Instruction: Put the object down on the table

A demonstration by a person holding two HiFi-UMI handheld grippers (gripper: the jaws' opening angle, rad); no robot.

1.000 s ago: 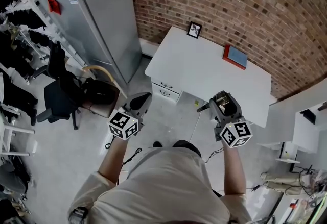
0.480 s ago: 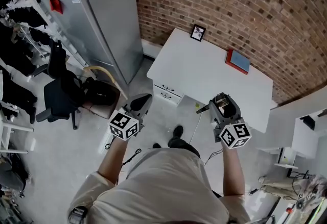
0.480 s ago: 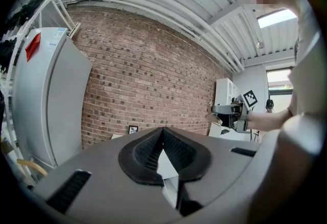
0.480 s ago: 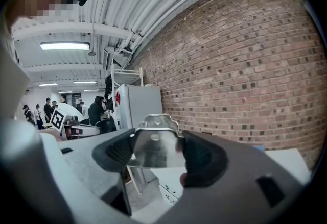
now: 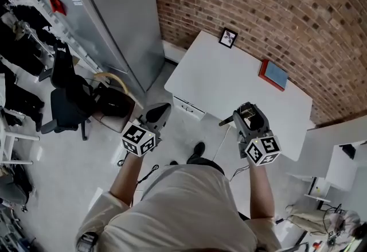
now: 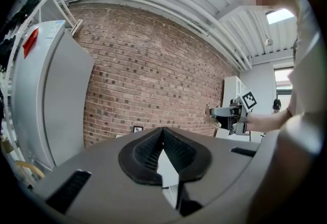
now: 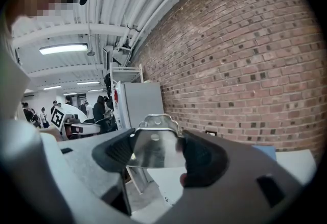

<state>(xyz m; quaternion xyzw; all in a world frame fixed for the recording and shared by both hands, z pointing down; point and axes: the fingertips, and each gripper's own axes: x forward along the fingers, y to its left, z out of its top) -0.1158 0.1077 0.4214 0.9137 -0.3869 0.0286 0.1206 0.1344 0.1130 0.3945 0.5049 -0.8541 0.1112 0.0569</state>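
My right gripper is shut on a shiny metal piece with a bent, tabbed top edge; in the head view the metal piece hangs over the near edge of the white table. In the right gripper view my right gripper holds the piece flat between its dark pads. My left gripper is shut with nothing in it, held over the floor to the left of the table. Seen in the left gripper view, my left gripper has its pads pressed together.
On the table stand a small picture frame at the far corner and a red and blue book near the brick wall. A grey cabinet stands left of the table, a black office chair and a basket beside it.
The view has shifted a little: the table now lies slightly farther right and up in the head view. Both grippers keep their places and holds; a foot shows under the body.
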